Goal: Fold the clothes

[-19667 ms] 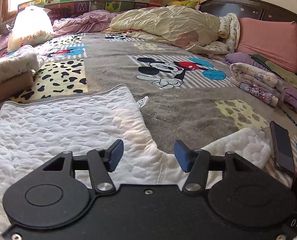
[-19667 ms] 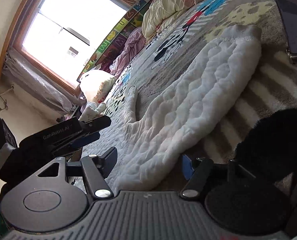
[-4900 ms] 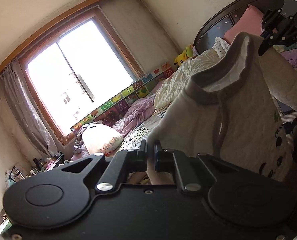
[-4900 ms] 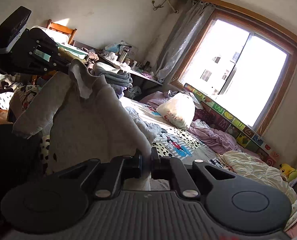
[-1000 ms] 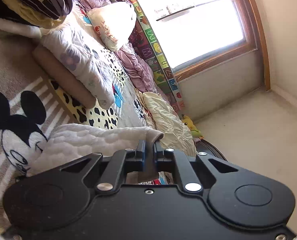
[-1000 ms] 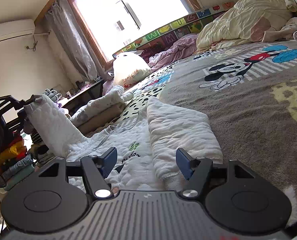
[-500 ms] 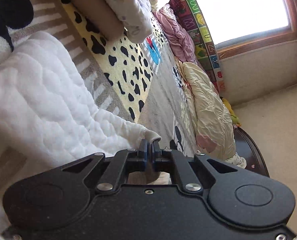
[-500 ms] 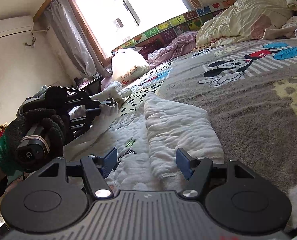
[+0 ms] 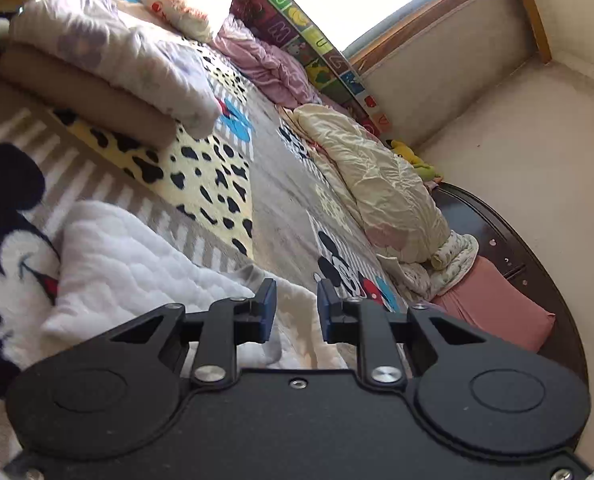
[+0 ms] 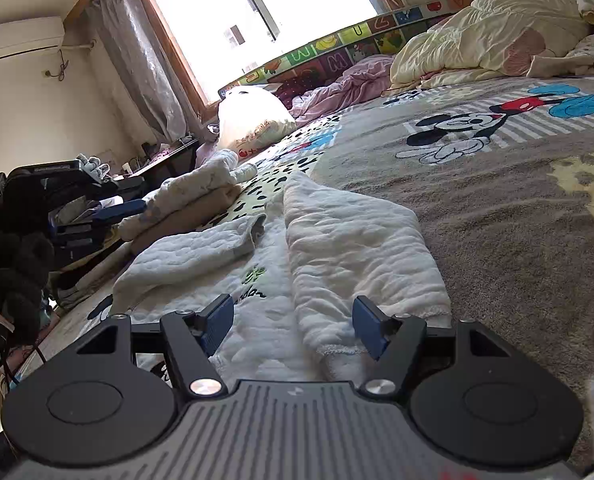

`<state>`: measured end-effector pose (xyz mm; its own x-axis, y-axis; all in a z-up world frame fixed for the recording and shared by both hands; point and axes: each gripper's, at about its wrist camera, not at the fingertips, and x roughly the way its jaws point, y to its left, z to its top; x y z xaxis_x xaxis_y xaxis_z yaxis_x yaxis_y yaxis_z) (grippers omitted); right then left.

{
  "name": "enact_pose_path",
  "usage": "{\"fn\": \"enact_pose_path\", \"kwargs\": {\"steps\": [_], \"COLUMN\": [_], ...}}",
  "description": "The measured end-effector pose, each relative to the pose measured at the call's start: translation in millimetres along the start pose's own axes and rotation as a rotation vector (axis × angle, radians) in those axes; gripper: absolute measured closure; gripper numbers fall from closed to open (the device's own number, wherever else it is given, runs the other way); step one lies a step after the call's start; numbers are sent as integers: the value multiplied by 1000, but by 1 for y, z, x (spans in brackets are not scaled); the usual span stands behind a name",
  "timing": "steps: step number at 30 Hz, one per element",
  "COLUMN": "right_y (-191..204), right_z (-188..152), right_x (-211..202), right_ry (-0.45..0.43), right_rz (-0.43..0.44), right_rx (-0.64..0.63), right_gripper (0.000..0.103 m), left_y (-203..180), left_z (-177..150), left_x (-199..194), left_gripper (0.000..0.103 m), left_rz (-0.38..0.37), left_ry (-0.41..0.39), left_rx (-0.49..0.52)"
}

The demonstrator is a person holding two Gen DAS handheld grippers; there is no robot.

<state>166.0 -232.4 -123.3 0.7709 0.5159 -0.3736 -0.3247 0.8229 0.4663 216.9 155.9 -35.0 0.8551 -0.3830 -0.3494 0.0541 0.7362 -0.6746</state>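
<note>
A white quilted top (image 10: 265, 280) lies on the cartoon-print bedspread (image 10: 497, 208), both sleeves folded in over its body. The right sleeve (image 10: 357, 248) runs down its right half; the left sleeve (image 10: 193, 252) lies across with its grey cuff (image 10: 259, 226) toward the middle. My right gripper (image 10: 293, 322) hovers open just above the top's near hem. My left gripper (image 9: 295, 306) is open, just above the left sleeve (image 9: 129, 264), holding nothing. In the right wrist view the left gripper (image 10: 113, 210) shows at the left, held by a gloved hand (image 10: 13, 264).
A folded stack, white over tan (image 10: 193, 200), sits left of the top. A white bag (image 10: 253, 120), a pink blanket (image 10: 345, 84) and a cream quilt (image 10: 497, 44) lie at the back. A dark headboard (image 9: 509, 256) and pink pillow (image 9: 493, 308) stand far right.
My left gripper has laid the left sleeve across the top, opened and let it go, then drawn back left. The right gripper stays open over the hem.
</note>
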Motion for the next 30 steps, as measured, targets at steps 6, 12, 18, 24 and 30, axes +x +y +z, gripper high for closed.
{"fn": "enact_pose_path", "kwargs": {"steps": [6,12,18,24,30], "right_y": [4,4,-22,-66,-88], "right_z": [-1,1,9,13,12], "right_x": [2,-6,-22,-34,-43], "right_ry": [5,-43,-158,-251,-287], "right_rz": [-9,-29,-26,-28,-35], "right_rx": [-15,-14,125,358,453], "right_gripper": [37,37,37,37,35], "left_y": [9,23,-50,-95,-93], "left_z": [13,-54,-65,-128,-184], "left_x": [-23,71,34,42,68], "left_gripper": [86,86,81,73,73], "left_rz": [236,344,323,7,-44], "left_ry": [-34,306,166,320,392], "left_rx": [328,651,818,432,8]}}
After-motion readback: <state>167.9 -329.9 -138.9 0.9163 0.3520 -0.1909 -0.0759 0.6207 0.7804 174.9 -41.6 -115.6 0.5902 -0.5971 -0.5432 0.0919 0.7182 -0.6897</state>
